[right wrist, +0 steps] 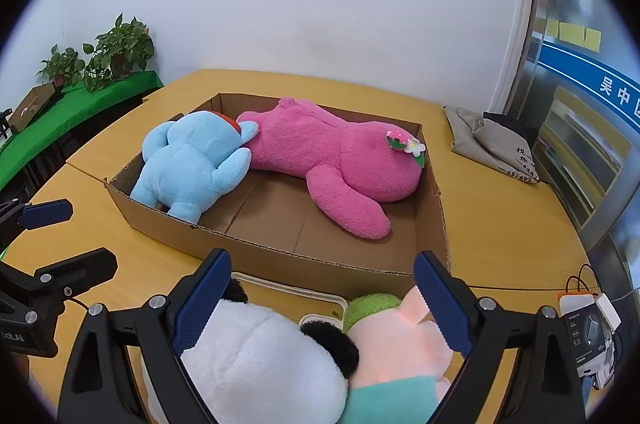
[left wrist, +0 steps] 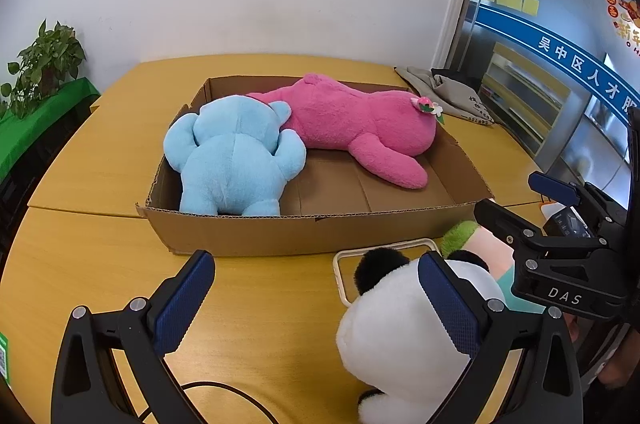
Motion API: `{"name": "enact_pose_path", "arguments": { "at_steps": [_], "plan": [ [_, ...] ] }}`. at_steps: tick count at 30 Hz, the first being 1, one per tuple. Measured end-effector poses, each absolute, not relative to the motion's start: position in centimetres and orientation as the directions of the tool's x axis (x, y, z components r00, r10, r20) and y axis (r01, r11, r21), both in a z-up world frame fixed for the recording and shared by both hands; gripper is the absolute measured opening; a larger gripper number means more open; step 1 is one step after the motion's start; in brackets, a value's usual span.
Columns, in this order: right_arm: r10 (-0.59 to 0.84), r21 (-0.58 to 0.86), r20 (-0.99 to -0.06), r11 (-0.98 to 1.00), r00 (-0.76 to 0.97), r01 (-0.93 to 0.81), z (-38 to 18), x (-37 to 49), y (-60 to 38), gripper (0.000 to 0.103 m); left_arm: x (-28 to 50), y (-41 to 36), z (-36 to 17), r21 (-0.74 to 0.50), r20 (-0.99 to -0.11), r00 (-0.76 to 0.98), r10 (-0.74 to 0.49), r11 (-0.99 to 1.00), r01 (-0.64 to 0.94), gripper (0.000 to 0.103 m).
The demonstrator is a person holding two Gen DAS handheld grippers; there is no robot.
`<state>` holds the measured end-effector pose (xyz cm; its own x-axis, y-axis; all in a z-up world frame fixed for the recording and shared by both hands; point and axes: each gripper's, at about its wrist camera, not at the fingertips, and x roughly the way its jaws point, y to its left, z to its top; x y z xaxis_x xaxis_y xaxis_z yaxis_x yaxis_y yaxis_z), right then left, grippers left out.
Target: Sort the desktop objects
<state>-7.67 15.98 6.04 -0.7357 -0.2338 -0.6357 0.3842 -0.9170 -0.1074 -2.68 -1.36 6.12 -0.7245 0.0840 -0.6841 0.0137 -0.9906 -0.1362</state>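
My left gripper point(left wrist: 316, 300) hangs with its fingers spread wide over the yellow table point(left wrist: 100, 272); the panda plush point(left wrist: 396, 328) lies against my right-hand finger, not pinched; my right gripper point(right wrist: 324, 296) is also spread wide, straddling the panda plush point(right wrist: 264, 360) and the pink plush with the green top point(right wrist: 392, 328), which lie touching each other just in front of the cardboard box point(right wrist: 304, 260); inside the box the blue plush point(right wrist: 188, 164) lies pressed against the magenta plush point(right wrist: 332, 160); a grey cloth bag point(right wrist: 492, 140) sits to the box's right
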Motion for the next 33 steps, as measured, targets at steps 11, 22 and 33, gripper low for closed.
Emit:
{"name": "enact_pose_path", "arguments": {
  "at_steps": [11, 22, 33],
  "plan": [
    [-0.233, -0.098, -0.631, -0.922, -0.740, 0.374, 5.9, -7.4, 16.9, 0.093, -2.8, -1.1, 5.5, -0.145, -0.706, -0.700, 0.107, -0.989, -0.005, 0.103],
    [-0.399, 0.015, -0.657, -0.856, -0.640, 0.517, 4.0, -4.1, 21.1, 0.093, -4.8, -0.2, 0.5, -0.375, -0.747, -0.534, 0.395, -0.915, -0.152, 0.103],
    [-0.454, 0.079, -0.791, -0.740, -0.410, 0.668, -2.1, -2.7, 17.1, 0.095, -5.9, 0.3, -2.7, -0.581, -0.668, -0.410, 0.621, -0.780, -0.235, 0.085]
  ]
}}
